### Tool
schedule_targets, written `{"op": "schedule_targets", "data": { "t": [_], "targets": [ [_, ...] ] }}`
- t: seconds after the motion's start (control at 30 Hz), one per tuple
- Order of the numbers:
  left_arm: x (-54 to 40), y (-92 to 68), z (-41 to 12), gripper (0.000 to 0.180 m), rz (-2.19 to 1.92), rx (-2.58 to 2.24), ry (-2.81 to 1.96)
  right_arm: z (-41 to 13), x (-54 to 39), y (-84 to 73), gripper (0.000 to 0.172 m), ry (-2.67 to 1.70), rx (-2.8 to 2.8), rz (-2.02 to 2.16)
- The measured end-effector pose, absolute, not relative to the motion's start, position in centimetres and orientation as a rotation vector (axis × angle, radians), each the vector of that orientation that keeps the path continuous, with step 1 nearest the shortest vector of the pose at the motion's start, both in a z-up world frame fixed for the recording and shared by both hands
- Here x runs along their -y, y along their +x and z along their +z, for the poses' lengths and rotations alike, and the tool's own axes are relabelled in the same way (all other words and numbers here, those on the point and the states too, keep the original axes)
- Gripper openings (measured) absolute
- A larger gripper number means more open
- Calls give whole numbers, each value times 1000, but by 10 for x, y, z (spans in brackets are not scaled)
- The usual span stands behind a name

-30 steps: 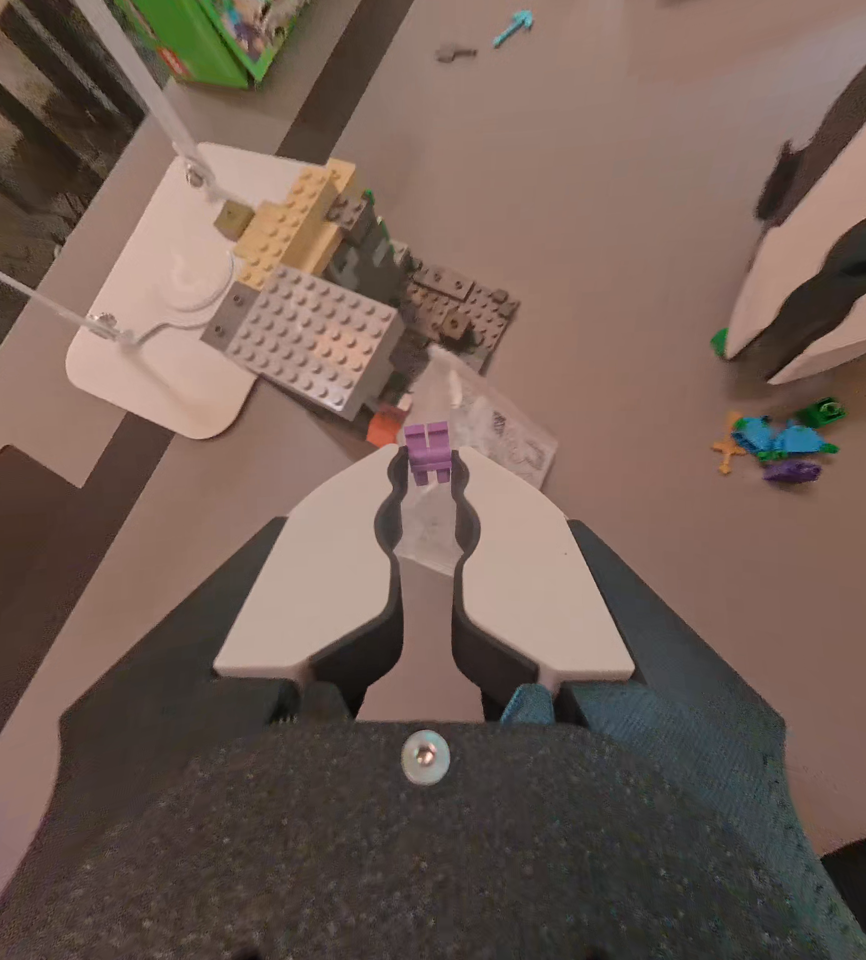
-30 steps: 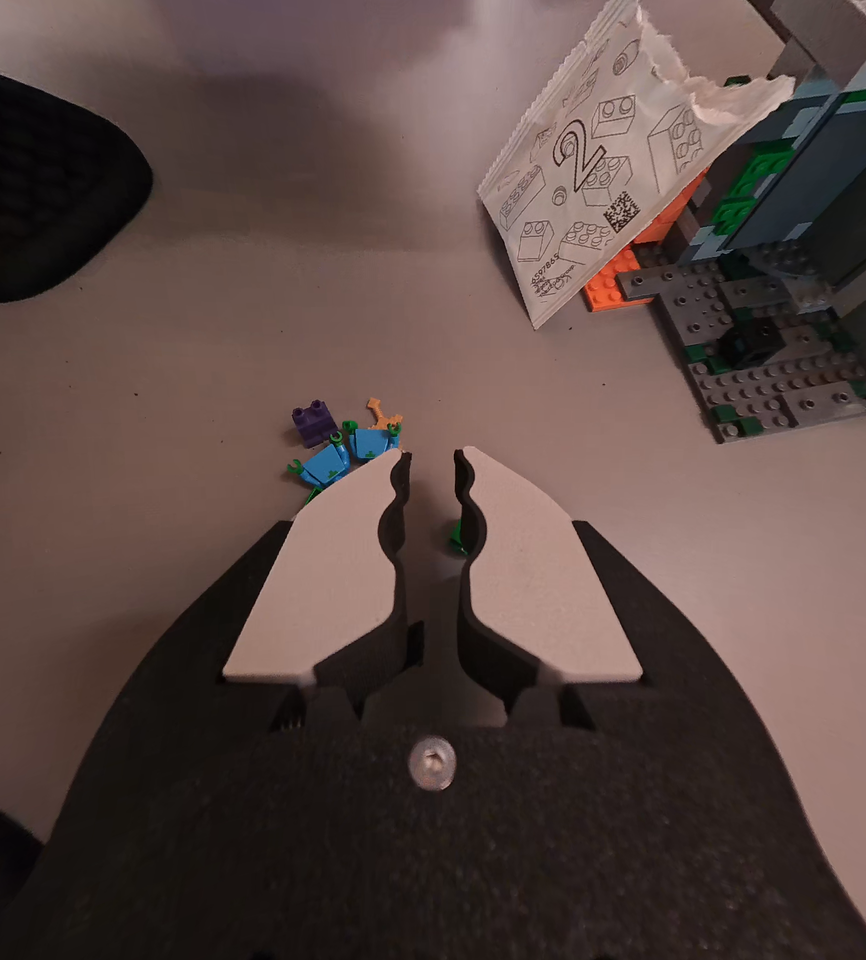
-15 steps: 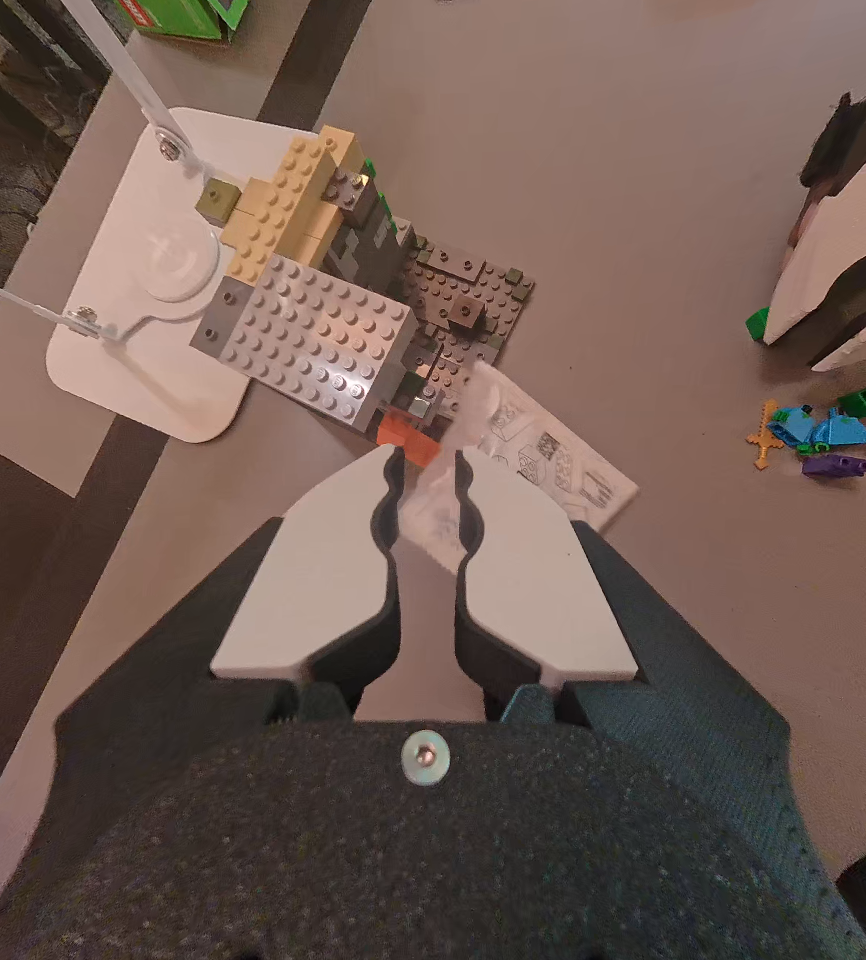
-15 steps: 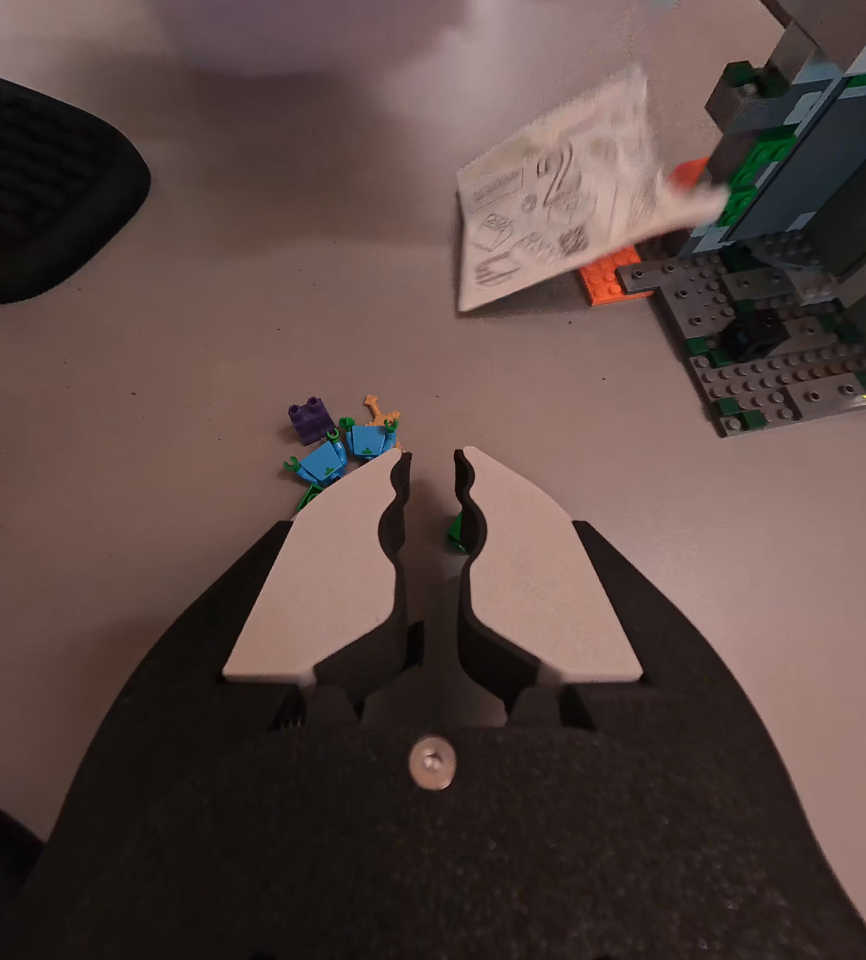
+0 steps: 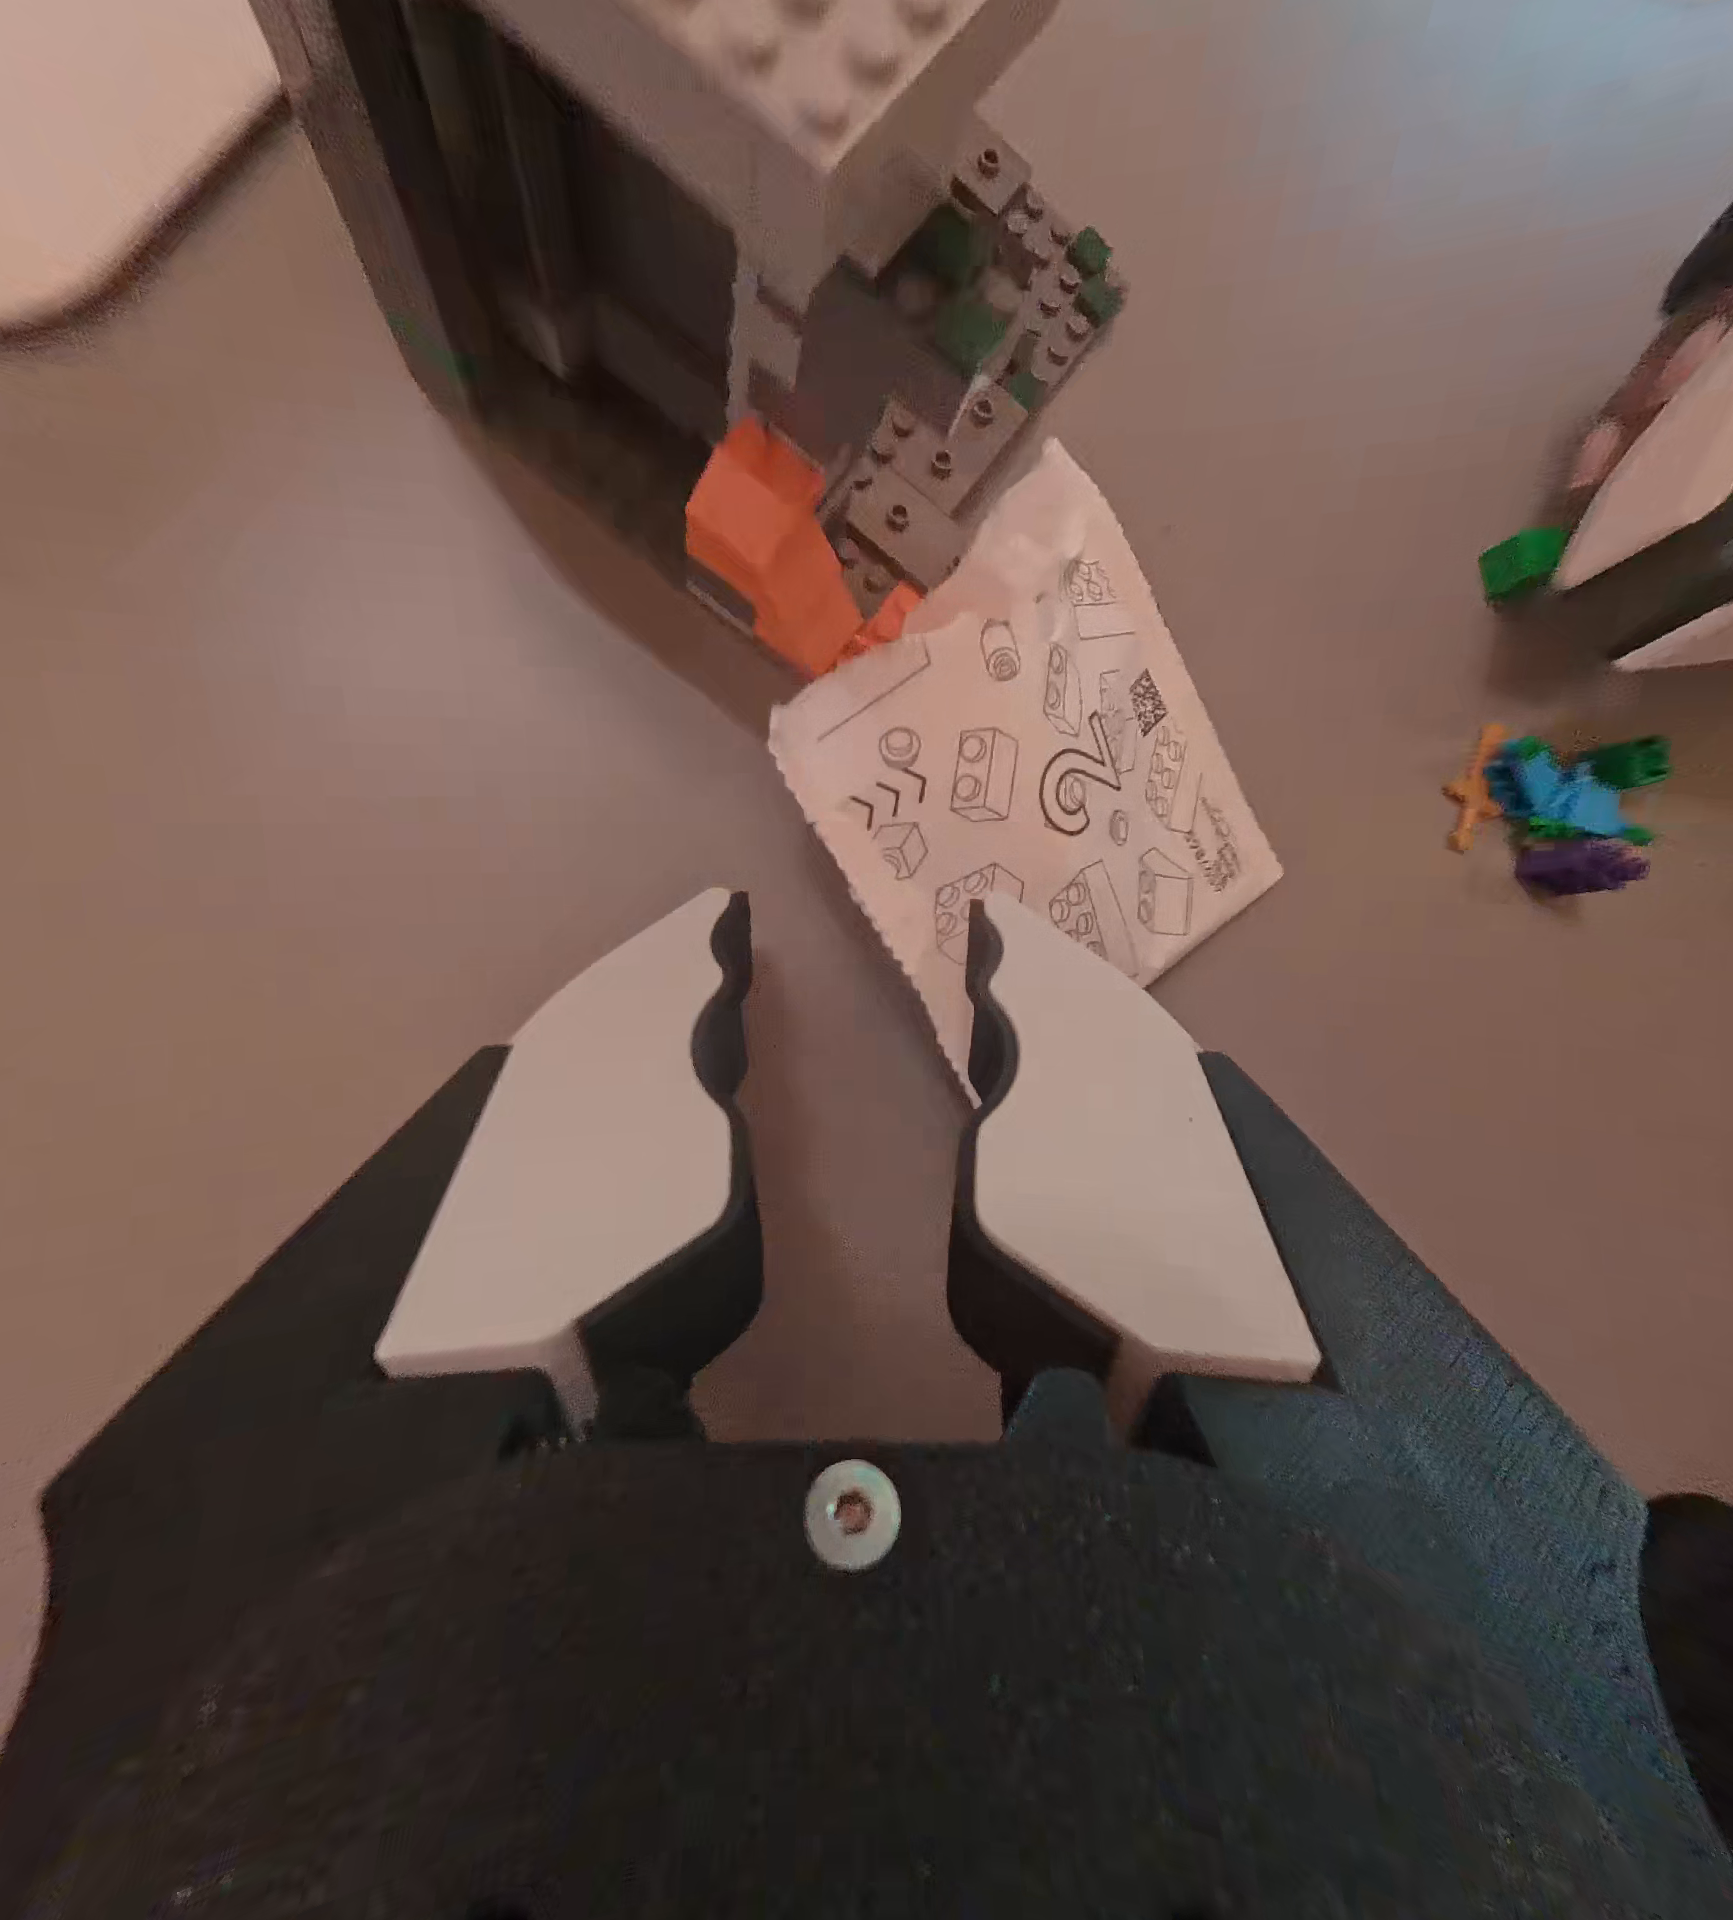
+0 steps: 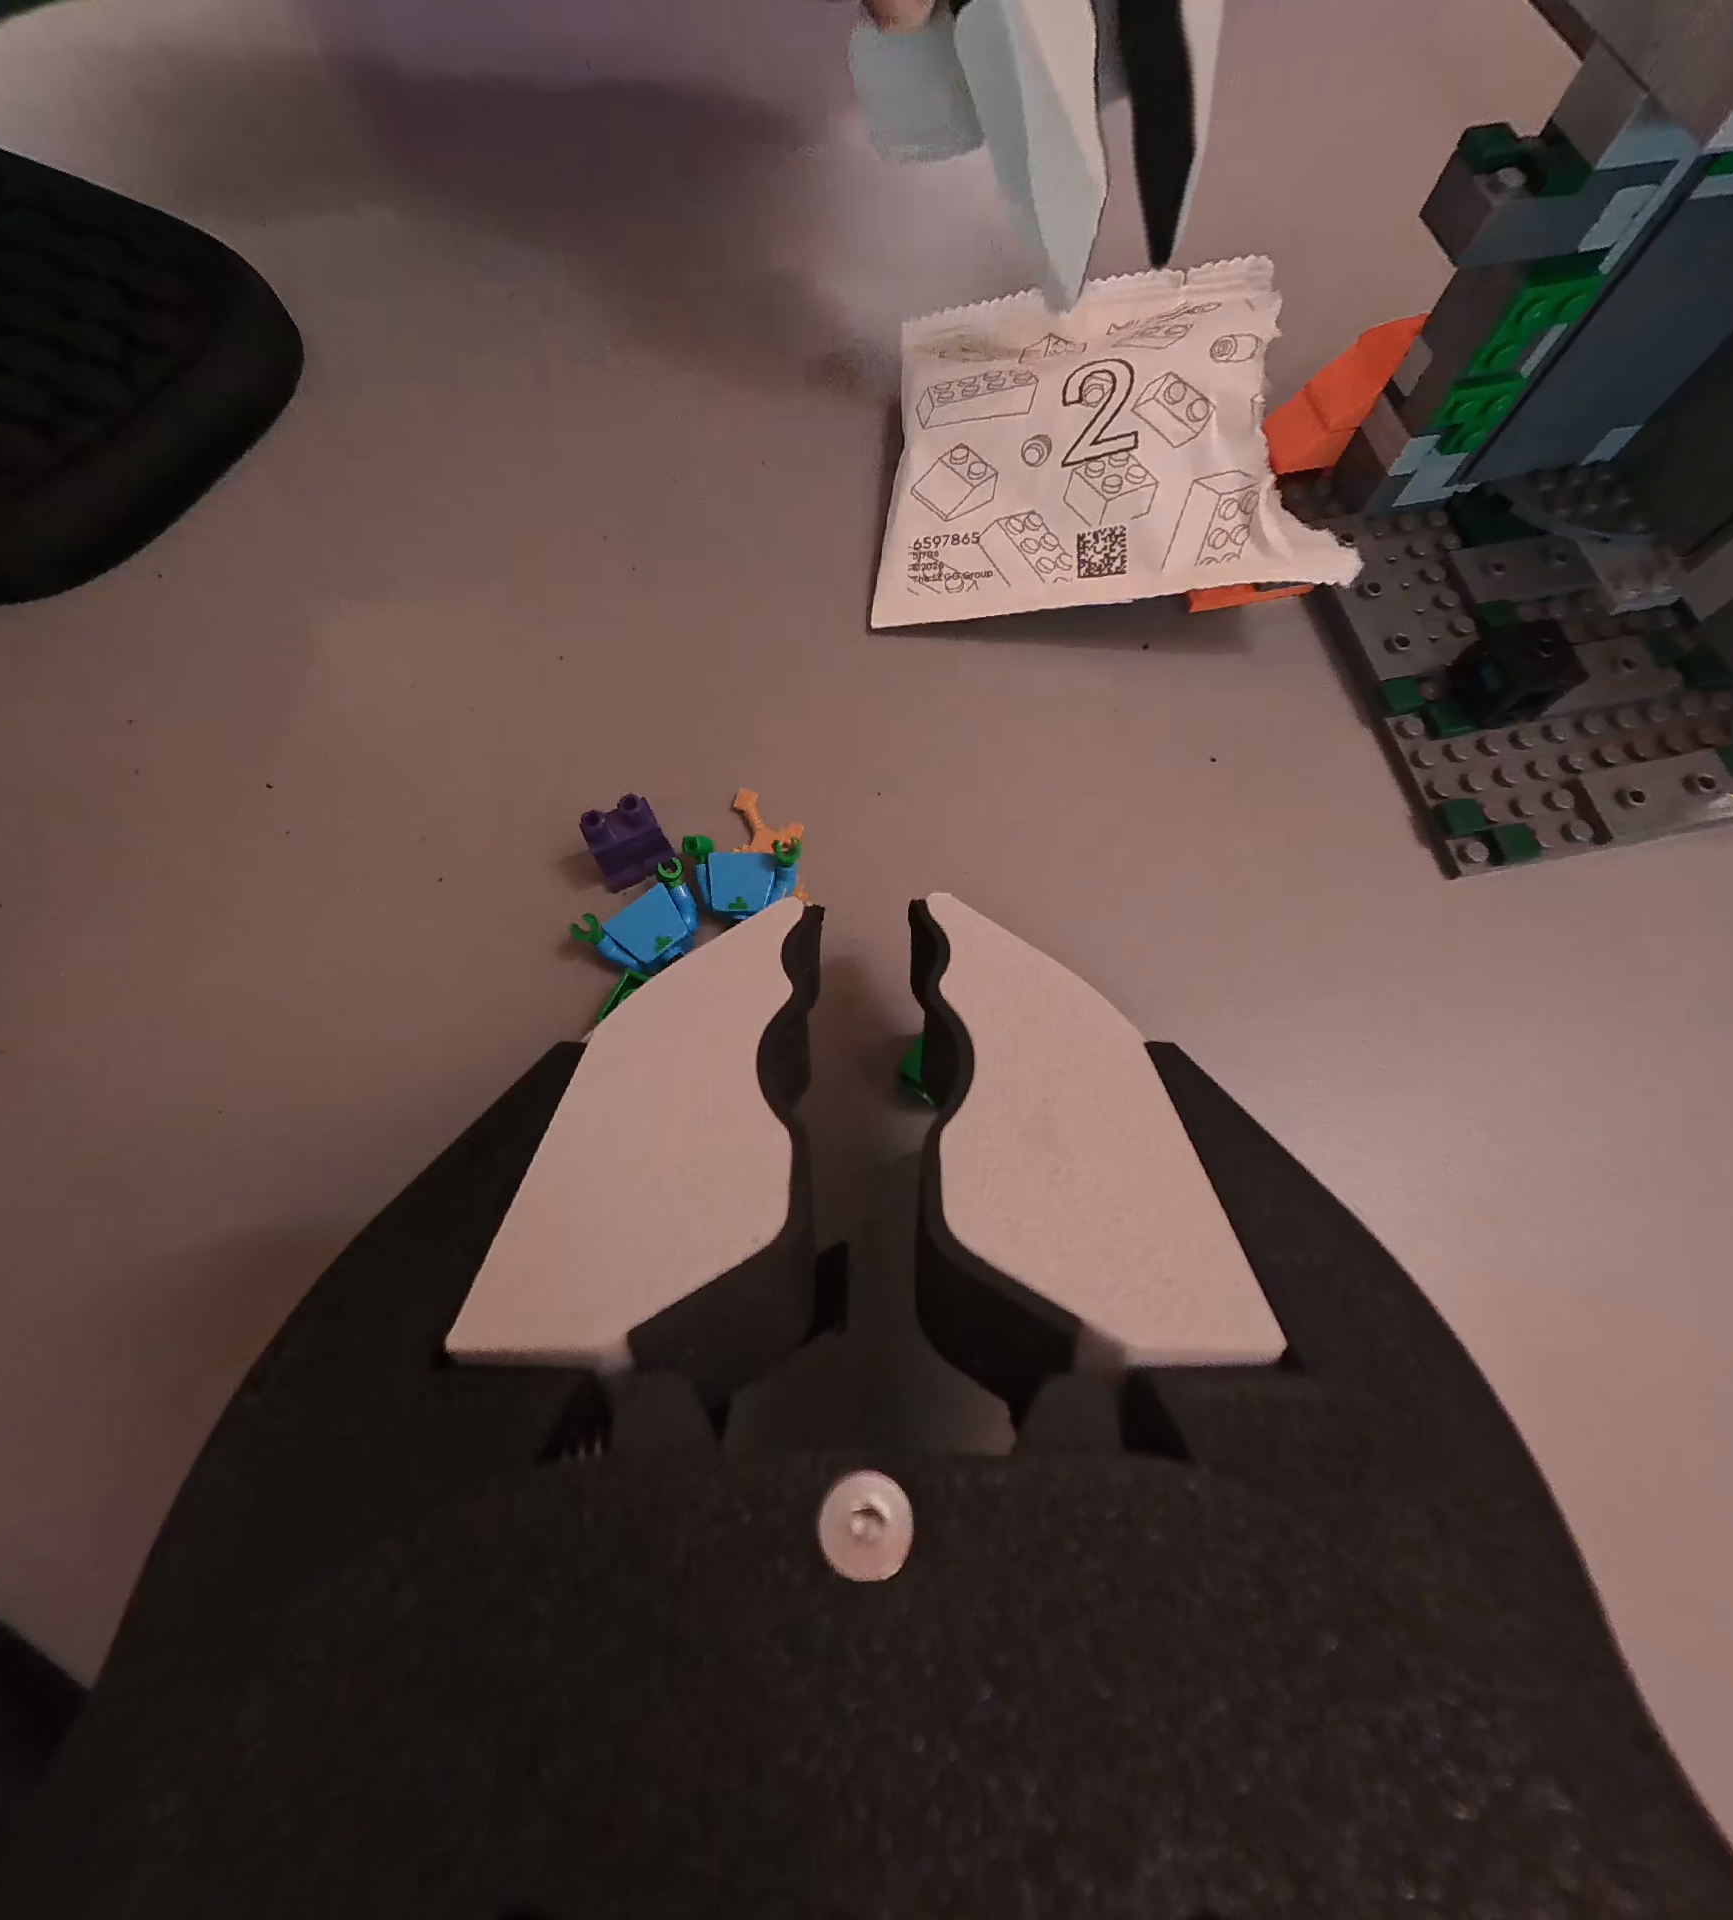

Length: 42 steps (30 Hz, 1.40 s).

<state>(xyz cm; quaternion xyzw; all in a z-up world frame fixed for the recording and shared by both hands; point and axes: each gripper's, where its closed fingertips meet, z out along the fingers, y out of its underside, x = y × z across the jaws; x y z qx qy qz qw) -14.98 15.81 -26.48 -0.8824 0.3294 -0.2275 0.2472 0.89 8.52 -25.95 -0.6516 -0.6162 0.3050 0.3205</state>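
My left gripper (image 5: 854,909) is open and empty, low over the grey table. A white printed paper bag (image 5: 1028,790) lies flat just ahead, and its near edge runs under my right finger. The bag's torn end rests against orange bricks (image 5: 758,540) at the foot of a grey brick building (image 5: 633,260). My right gripper (image 6: 864,912) is open a little, with nothing between the pads. A green piece (image 6: 912,1070) lies under its right finger. Two blue torsos (image 6: 737,883), purple legs (image 6: 618,842) and a tan sword (image 6: 763,826) lie by its left fingertip. The right wrist view shows the left gripper (image 6: 1111,272) above the bag (image 6: 1070,468).
A white stand base (image 5: 31,156) is at the far left of the building. The building's studded grey baseplate (image 6: 1568,748) lies at the right. A black mesh object (image 6: 41,364) sits at the far left. The right gripper (image 5: 1589,623) shows at the right edge of the left wrist view. The tips of one gripper are about 20 cm away from the tips of the other. The building's studded grey baseplate (image 6: 1568,748) is about equally far from each gripper, around 15 cm.
My left gripper held the paper bag up, then opened; the bag dropped flat onto the table. The purple piece seen at its tips a second ago is out of sight. The right gripper has not moved.
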Motion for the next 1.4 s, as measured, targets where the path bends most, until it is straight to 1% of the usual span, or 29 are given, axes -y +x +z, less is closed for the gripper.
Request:
{"op": "schedule_targets", "data": {
  "t": [0.07,0.17,0.3,0.5,0.7,0.8,0.87,0.9,0.93,1.0,1.13,1.3,1.33,1.4],
  "targets": [
    [-156,-145,-273,37,-749,-832,-2420,-259,-86,9,16,-1713,1613,804],
    [-151,-132,-270,21,-875,-851,-2333,-259,-86,9,16,-1716,1609,819],
    [-143,-120,-244,0,-769,-964,-2062,-254,-79,8,18,-1692,1614,890],
    [-100,-105,-215,0,-504,-1107,-1782,-255,-66,8,22,-1675,1695,910],
    [-62,-96,-198,0,-379,-1101,-1617,-267,-66,-2,28,-1723,1745,821],
    [-49,-92,-197,0,-350,-1102,-1597,-272,-65,-9,29,-1735,1791,742],
    [-43,-89,-198,0,-363,-1098,-1589,-279,-67,-9,28,-1751,1840,649],
    [-42,-89,-197,0,-365,-1085,-1581,-281,-66,-10,23,-1748,1853,638],
    [-41,-88,-198,0,-367,-1079,-1576,-281,-64,-11,13,-1741,1864,634],
    [-40,-86,-199,0,-376,-1076,-1571,-278,-61,-9,12,-1713,1888,641],
    [-35,-76,-203,0,-412,-1099,-1546,-245,-72,3,12,-1650,1755,683],
    [-32,-68,-212,0,-437,-1135,-1540,-150,-53,2,12,-1352,1530,903],
    [-31,-67,-212,0,-441,-1139,-1537,-143,-45,-2,12,-1317,1539,913],
    [-30,-65,-213,0,-455,-1142,-1534,-148,-34,-14,12,-1309,1605,889]
  ]
}}
